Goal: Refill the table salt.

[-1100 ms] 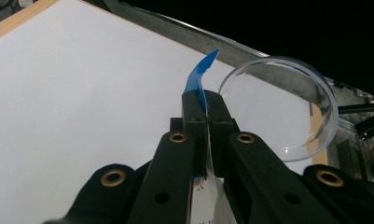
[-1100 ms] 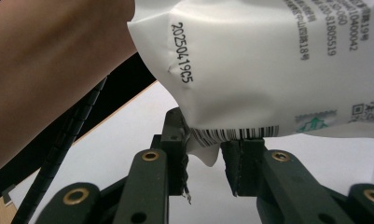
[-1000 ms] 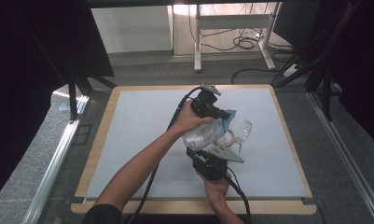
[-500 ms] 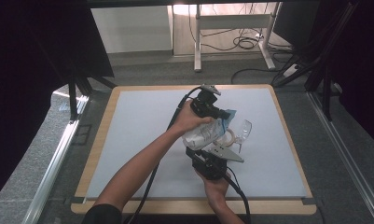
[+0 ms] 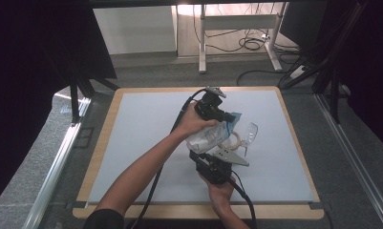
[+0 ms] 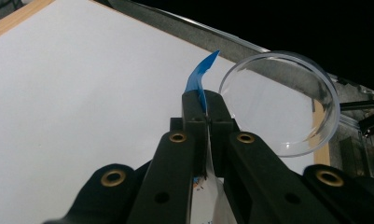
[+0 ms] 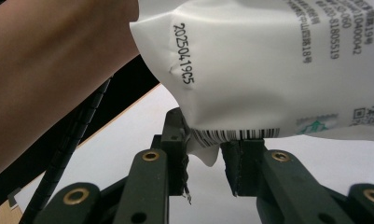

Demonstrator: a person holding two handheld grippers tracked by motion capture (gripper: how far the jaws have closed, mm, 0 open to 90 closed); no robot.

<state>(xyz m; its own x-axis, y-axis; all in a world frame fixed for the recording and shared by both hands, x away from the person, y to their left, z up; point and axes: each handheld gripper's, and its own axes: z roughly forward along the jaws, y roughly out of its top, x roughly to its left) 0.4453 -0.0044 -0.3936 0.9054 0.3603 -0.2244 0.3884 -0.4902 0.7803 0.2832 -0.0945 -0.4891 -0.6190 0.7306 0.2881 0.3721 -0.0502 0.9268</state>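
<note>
High view: we are holding a soft white bag (image 5: 209,137) between both grippers, over a glass (image 5: 249,133).
Left gripper view: left gripper (image 6: 206,103) is clenching the bag's blue edge (image 6: 199,78); the fragile glass beside the jaws looks empty.
Right gripper view: right gripper (image 7: 208,154) is grasping the bag's light, crinkly bottom corner (image 7: 204,140); contents hidden.

White printed pouch (image 5: 209,137), held aloft

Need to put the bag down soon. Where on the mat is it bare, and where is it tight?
Bare: the mat's whole left half, and the far strip between the left gripper and the far edge. Crowded: right of centre, where the bag, glass, tape ring and right gripper bunch together.
</note>
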